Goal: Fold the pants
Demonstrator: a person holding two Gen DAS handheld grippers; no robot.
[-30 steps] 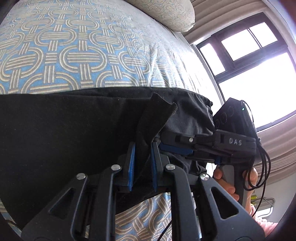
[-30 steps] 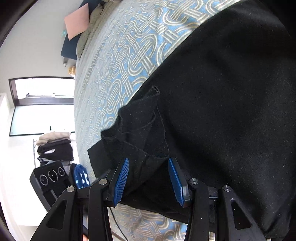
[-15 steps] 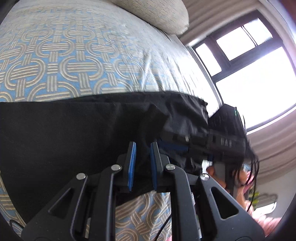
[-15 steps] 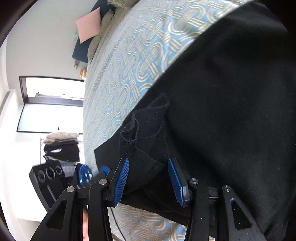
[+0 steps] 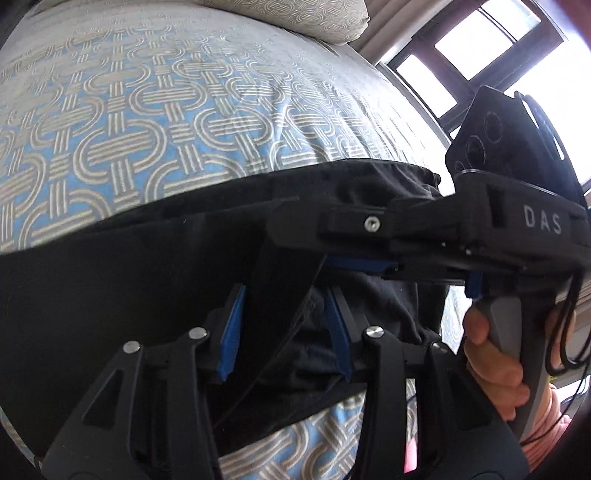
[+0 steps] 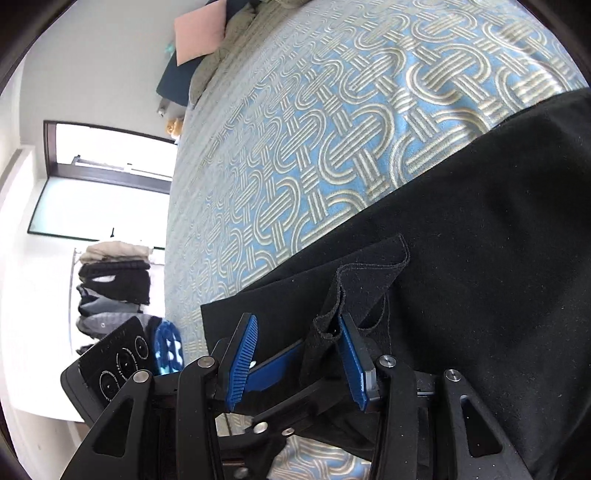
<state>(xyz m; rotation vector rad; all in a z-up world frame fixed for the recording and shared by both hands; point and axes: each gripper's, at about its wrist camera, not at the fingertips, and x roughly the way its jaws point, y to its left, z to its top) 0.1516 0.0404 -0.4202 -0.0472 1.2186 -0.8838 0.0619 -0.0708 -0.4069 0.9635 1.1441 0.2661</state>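
**Both grippers at one corner of the pants**

The bed (image 5: 155,122) fills both views, its blue cover patterned with looping cream bands, and the black pants (image 5: 110,295) lie spread across its near edge. A pillow (image 5: 295,18) sits at the far end in my left view; a pink cushion (image 6: 199,37) and dark bedding lie at the far end in my right view. Windows (image 6: 107,192) light the room hard, and a rack of folded clothes (image 6: 114,288) stands by one.

My left gripper (image 5: 282,332) has its jaws apart, with a strip of the black cloth running up between them, not pinched. My right gripper (image 6: 299,362) is spread wide too; a raised flap of hem (image 6: 365,273) stands against its right pad, and the left gripper's blue finger pokes between its jaws.

I judge the risk is the crowding: both tools meet at the same bunched corner, so closing either could catch the other's finger or only one layer. Then the fold would drag crooked, or the loose flap would slip and collapse. The dark cloth also hides its seams from me.
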